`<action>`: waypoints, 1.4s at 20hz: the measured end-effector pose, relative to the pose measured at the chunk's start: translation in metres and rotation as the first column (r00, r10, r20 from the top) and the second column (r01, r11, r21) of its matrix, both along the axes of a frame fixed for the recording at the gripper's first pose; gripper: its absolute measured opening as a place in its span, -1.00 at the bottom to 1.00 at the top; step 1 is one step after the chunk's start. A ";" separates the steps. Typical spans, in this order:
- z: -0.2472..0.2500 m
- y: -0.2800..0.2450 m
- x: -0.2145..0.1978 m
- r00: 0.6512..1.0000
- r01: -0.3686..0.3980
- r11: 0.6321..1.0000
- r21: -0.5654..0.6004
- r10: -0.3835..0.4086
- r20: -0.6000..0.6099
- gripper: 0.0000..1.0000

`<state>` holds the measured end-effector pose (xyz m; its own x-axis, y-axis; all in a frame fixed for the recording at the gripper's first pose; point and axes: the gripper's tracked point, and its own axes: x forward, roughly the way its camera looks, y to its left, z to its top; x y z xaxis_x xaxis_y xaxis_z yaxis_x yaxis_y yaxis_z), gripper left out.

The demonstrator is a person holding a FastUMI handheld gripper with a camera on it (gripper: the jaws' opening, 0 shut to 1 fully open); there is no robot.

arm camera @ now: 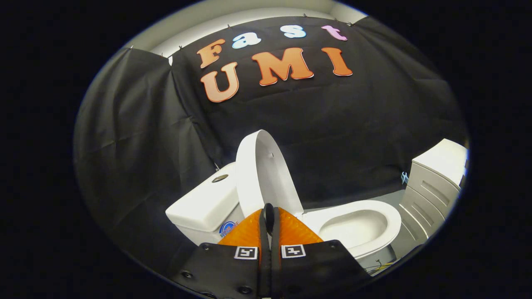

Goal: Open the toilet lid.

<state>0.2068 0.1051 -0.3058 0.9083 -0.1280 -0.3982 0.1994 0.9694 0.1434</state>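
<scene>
In the gripper view, the toilet lid (266, 174) stood raised, close to upright, its lower end just beyond the gripper (269, 216) and its back toward the cistern (205, 203). The seat (357, 226) lay down around the open bowl beside it, with a white cabinet (436, 182) further off to that side. The gripper's fingers were pressed together with nothing between them, and whether their tips touched the lid could not be told. The opening step looked all but done; the next move probably called for drawing the closed fingers back gently, once the lid rested stably against the cistern and would not fall forward.
</scene>
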 end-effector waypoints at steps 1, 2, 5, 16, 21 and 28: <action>-0.001 0.005 0.002 1.000 -0.002 1.000 -0.012 0.002 -0.006 -0.85; -0.002 0.012 0.005 1.000 -0.005 1.000 -0.028 0.005 -0.012 -0.86; -0.006 0.028 0.008 0.999 -0.021 0.995 -0.094 0.018 -0.033 -0.85; -0.016 0.051 0.012 0.997 -0.011 0.951 -0.309 -0.014 -0.081 -0.85; -0.009 0.050 0.007 0.998 -0.004 0.975 -0.224 -0.009 -0.056 -0.77; 0.059 0.071 0.004 0.995 -0.092 0.955 -0.282 0.100 0.013 -0.25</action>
